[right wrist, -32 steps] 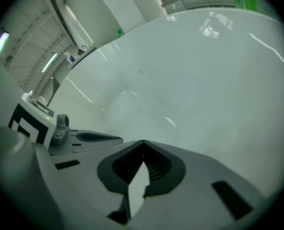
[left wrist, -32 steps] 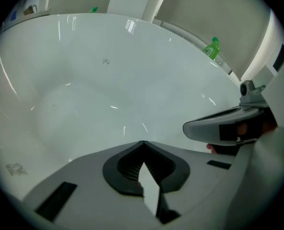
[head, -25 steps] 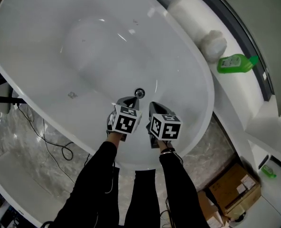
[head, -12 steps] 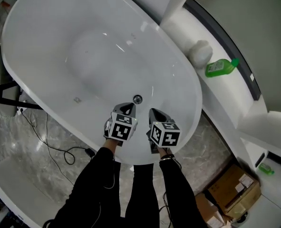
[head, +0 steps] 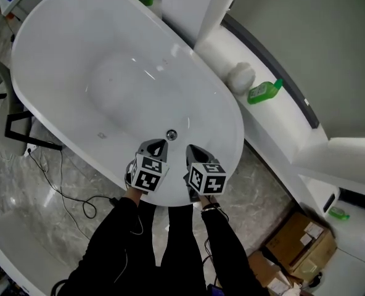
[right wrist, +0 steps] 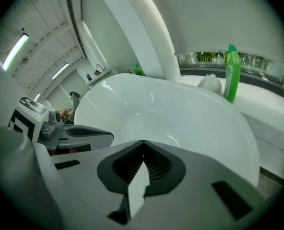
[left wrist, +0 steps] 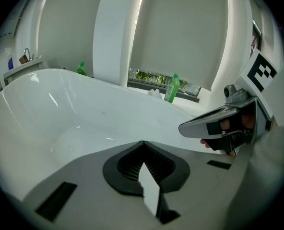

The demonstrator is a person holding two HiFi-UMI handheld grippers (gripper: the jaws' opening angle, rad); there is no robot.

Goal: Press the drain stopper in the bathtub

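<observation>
While both tools hang over the near end of the bathtub (head: 47, 39), low in the middle of the frame, the left gripper (head: 157, 146) has its jaws pressed together with nothing between them. The right gripper (head: 193, 151) is the same (its two tips meet in one point). Neither one touches the tub. The drain stopper (head: 171, 134) sits on the tub floor just above the two tips, between them. A green bottle (head: 264, 92) lies on the white ledge (head: 287, 119) at the upper right.
</observation>
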